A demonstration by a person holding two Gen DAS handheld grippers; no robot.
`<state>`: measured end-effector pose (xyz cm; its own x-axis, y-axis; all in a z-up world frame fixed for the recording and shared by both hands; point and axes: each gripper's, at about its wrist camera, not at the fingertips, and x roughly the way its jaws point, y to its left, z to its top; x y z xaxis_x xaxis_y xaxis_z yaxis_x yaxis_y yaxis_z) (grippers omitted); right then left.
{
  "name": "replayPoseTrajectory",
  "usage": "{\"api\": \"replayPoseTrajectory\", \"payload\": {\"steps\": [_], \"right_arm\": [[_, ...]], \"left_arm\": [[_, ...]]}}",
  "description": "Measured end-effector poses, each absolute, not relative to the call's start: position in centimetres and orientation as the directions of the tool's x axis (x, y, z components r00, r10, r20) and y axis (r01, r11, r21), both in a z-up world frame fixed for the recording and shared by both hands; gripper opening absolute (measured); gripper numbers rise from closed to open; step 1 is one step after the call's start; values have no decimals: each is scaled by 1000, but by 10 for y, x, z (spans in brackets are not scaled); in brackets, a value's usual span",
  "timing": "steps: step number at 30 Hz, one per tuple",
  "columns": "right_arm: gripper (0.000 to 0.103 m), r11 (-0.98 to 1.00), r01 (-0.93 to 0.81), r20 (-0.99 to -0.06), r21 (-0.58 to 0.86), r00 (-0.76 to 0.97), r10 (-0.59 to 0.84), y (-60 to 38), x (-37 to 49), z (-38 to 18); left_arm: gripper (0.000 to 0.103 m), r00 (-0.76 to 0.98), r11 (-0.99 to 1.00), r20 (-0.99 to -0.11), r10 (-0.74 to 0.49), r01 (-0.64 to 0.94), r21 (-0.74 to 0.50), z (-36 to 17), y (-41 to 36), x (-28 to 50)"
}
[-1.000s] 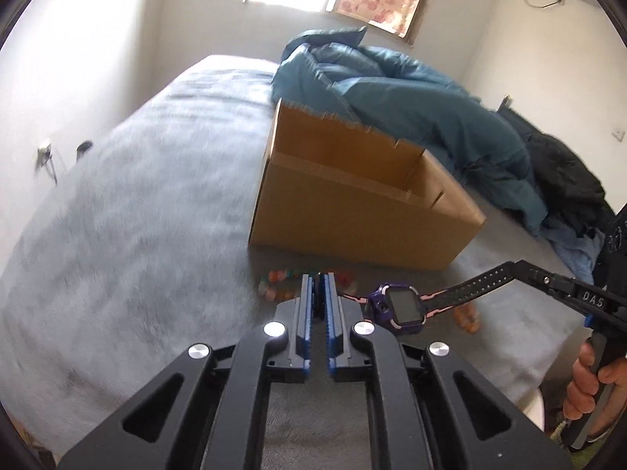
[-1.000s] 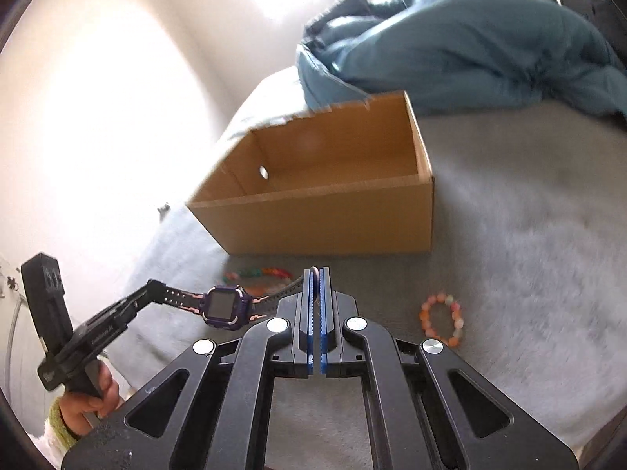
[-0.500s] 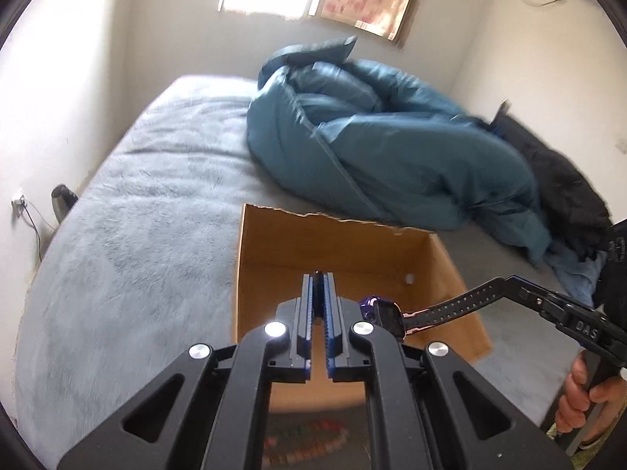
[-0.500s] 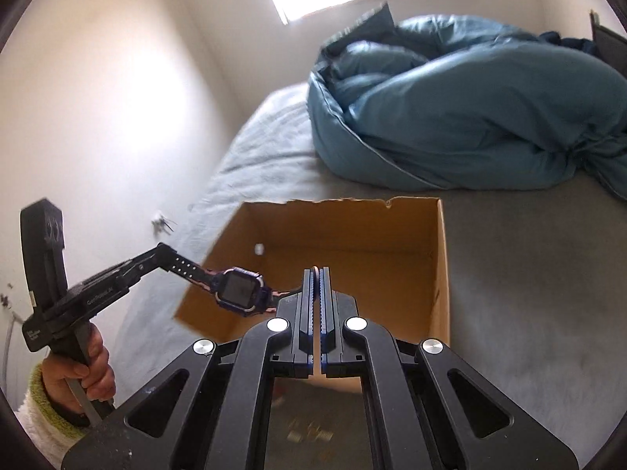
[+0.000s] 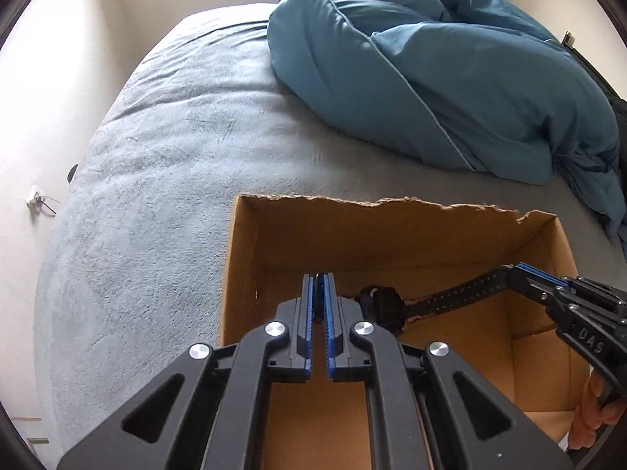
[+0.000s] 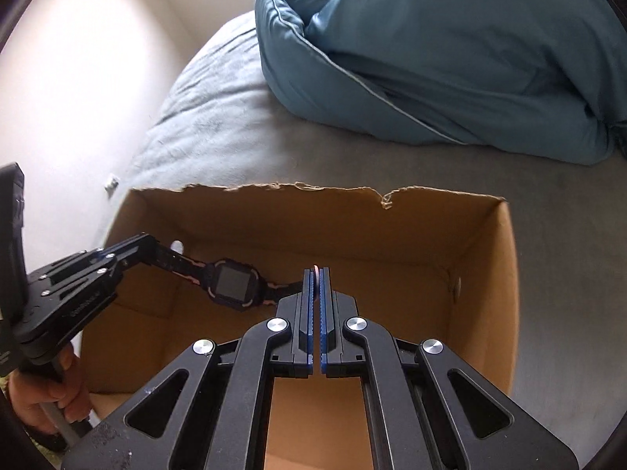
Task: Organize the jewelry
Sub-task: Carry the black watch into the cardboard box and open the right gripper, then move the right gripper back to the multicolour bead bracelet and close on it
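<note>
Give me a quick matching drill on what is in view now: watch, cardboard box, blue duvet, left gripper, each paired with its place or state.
Things:
1. watch
2. cardboard box
3. blue duvet
4. left gripper

Places or states:
A. bunched on the bed beyond the box
B. stretched between both grippers, over the box
C. shut on one strap end
D. open-topped, far rim torn

Pairs: 1-B, 2-D, 3-A, 4-C

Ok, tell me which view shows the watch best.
The right wrist view: the watch faces the camera, screen and both straps visible. In the left wrist view its case is edge-on, partly behind the left gripper.
</note>
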<state>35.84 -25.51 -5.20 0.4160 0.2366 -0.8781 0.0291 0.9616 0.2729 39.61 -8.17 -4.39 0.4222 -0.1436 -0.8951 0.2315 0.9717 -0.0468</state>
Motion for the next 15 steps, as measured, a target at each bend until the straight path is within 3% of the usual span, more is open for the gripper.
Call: {"api": "replayPoseTrajectory", "payload": {"steps": [12,15], "right_arm": [[10,966,69,-893,248,404,200,-269,347,-45],[13,965,72,-886,252,417,201,-270,340,-36]], "left_arm": [[13,464,977,-879,-112,213,-13,-35,-77,393],[19,485,980,-865,-124,195,-32,-22,-68,384]]}}
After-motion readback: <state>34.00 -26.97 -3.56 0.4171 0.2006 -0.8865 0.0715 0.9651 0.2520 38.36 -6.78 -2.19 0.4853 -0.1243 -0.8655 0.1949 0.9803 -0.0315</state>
